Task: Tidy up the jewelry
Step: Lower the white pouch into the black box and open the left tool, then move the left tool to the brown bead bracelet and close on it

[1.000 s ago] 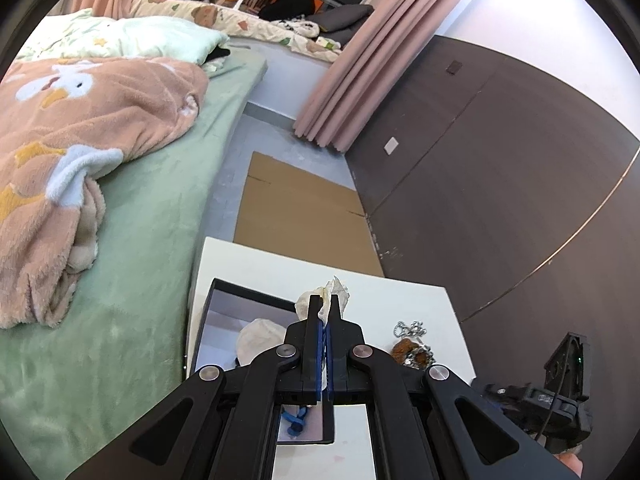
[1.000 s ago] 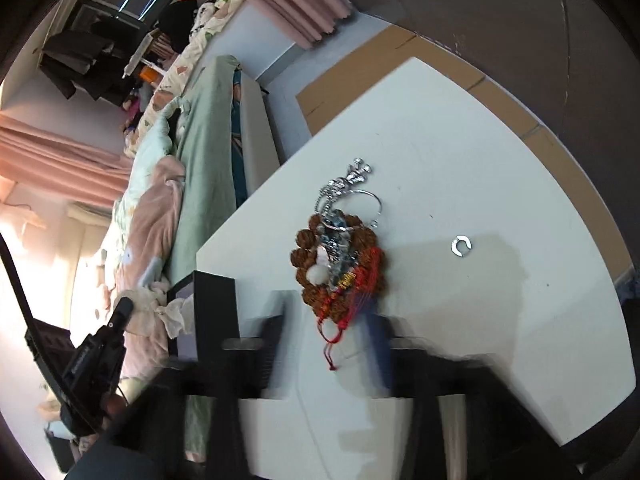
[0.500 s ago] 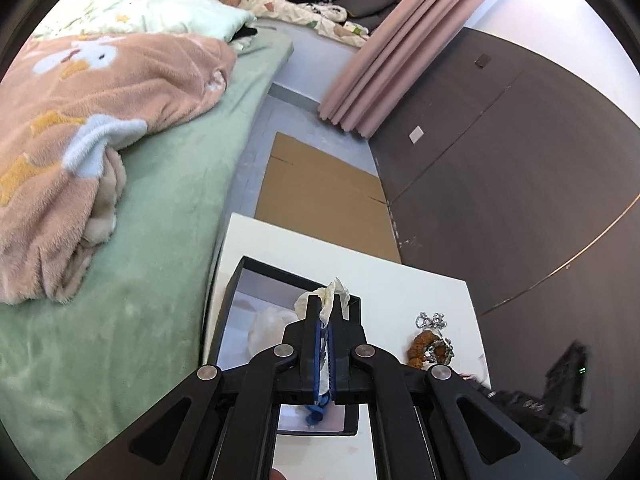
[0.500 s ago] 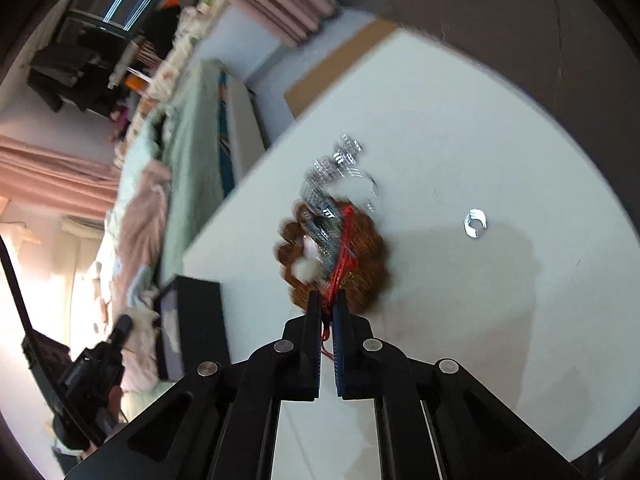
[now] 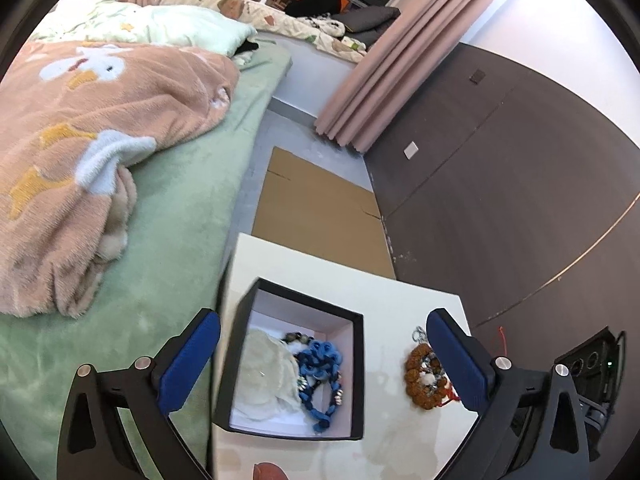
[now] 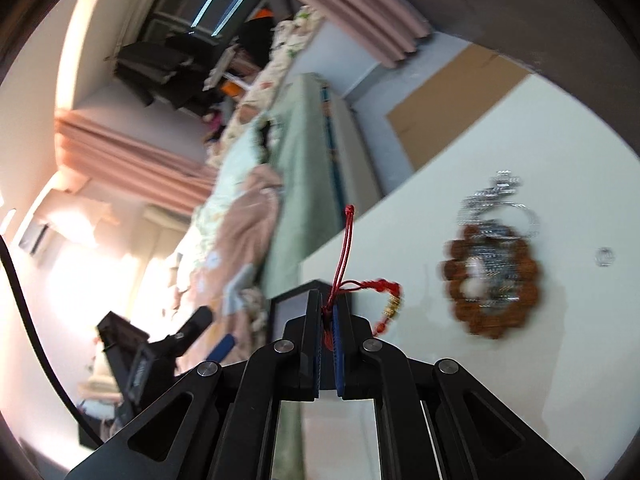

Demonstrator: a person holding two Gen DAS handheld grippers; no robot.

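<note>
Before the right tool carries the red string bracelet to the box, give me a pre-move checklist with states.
1. Right tool shut on the red string bracelet: ok.
2. Bracelet lifted clear of the brown bead bracelet: ok.
3. Left tool open, holding nothing: ok.
4. Black box open on top: ok.
5. Free floor inside the box beside the blue bead necklace and cream cloth: cannot tell.
6. Left tool out of the drop path: not ok, it straddles the box.

White table (image 5: 400,304) — on it a black box (image 5: 358,364), brown bead bracelet (image 6: 492,276), small ring (image 6: 604,257).
</note>
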